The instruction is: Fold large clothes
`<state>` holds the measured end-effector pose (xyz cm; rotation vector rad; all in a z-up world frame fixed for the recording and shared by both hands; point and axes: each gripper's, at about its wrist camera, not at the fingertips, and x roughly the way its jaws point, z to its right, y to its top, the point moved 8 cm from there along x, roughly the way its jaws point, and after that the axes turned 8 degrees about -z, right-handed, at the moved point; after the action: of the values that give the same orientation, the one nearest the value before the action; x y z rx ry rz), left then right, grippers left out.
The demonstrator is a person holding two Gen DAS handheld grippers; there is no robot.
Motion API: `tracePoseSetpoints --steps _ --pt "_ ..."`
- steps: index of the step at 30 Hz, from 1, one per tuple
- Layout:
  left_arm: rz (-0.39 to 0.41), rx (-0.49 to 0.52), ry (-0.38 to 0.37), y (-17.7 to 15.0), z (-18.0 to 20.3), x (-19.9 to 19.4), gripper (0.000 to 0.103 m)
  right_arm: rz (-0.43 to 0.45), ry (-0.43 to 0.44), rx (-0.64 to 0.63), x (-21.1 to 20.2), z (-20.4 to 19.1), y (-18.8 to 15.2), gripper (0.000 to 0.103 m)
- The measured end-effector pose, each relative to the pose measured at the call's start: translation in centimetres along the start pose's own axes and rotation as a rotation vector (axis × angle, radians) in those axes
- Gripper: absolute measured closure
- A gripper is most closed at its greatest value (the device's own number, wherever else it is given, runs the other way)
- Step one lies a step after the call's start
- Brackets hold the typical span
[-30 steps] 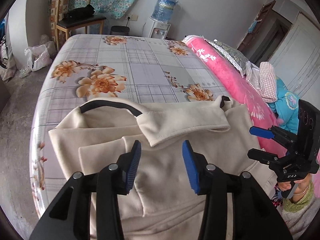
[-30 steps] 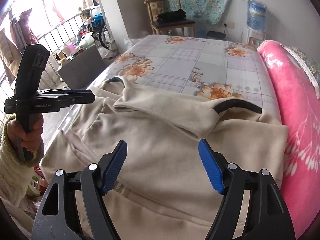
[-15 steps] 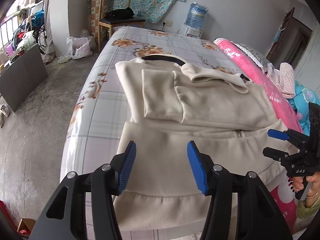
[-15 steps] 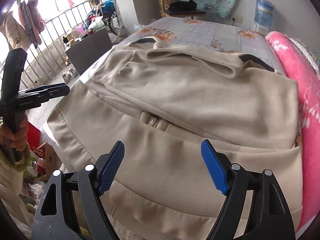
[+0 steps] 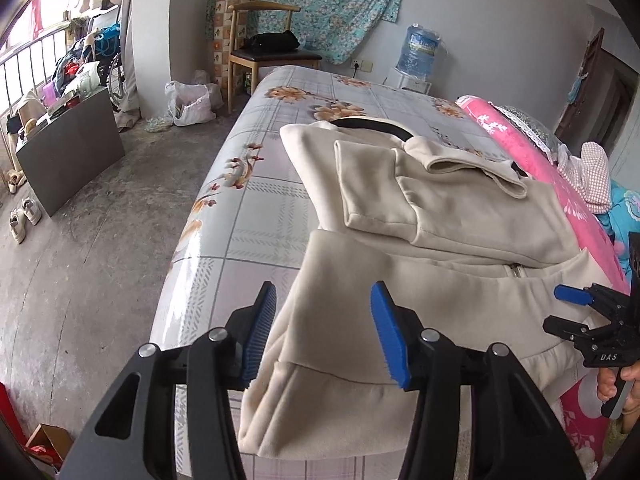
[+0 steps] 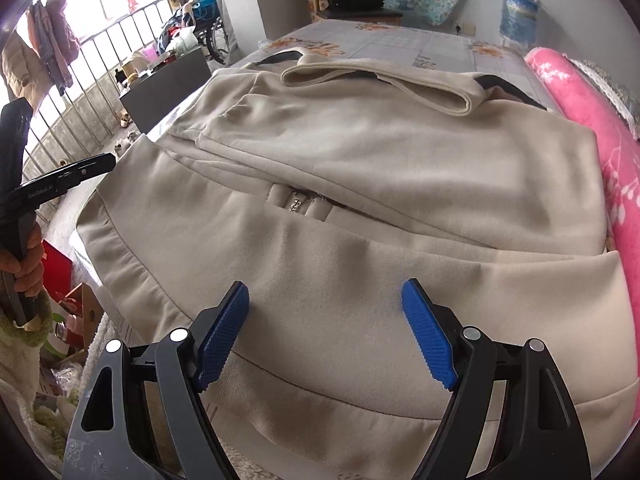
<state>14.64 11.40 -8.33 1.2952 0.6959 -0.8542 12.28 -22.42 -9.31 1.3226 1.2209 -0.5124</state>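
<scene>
Across a floral-sheeted bed (image 5: pixel 280 216) lay the beige jacket (image 6: pixel 360 168), filling the frame's middle. The left gripper (image 5: pixel 322 332), jaws closing, straddled its lower-left hem corner without pinching it; the right gripper (image 6: pixel 326 330) gaped, released, over the hem. A one-layer pinch could drag the tucked sleeves loose.

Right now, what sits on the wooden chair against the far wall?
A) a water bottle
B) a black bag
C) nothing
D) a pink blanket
B: a black bag lies on the seat of the wooden chair; the water bottle stands off to the chair's right.
</scene>
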Motion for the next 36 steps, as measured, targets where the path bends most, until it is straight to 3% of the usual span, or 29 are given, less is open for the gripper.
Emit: tracePoseSetpoints --steps 3,5,8,11,15,20,29,36 --pt "-0.050 -0.025 -0.029 0.4 -0.9 1.7 0.055 0.003 -0.006 -0.004 0.1 0.0 0.1 0.028" --pt "-0.069 -0.039 -0.063 0.4 -1.2 2.6 0.060 0.004 -0.011 -0.010 0.2 -0.1 0.2 0.027" --pt "-0.065 -0.057 -0.137 0.6 -1.2 2.8 0.072 0.002 -0.016 -0.011 0.2 -0.1 0.3 0.027" --pt "-0.039 -0.043 -0.165 0.7 -0.8 2.0 0.079 0.000 -0.017 -0.010 0.3 -0.1 0.3 0.027" --pt "-0.002 0.036 -0.169 0.5 0.7 0.3 0.079 -0.006 -0.022 -0.009 0.3 -0.1 0.3 0.027" --pt "-0.034 0.073 -0.231 -0.1 2.1 0.2 0.079 -0.008 -0.034 -0.009 0.4 -0.2 0.4 0.027" --pt "-0.128 0.014 -0.181 0.1 0.9 3.2 0.079 -0.010 -0.044 -0.009 0.5 -0.2 0.5 0.027" --pt "-0.127 0.020 -0.169 -0.1 0.9 3.4 0.079 -0.011 -0.045 -0.010 0.5 -0.1 0.5 0.026"
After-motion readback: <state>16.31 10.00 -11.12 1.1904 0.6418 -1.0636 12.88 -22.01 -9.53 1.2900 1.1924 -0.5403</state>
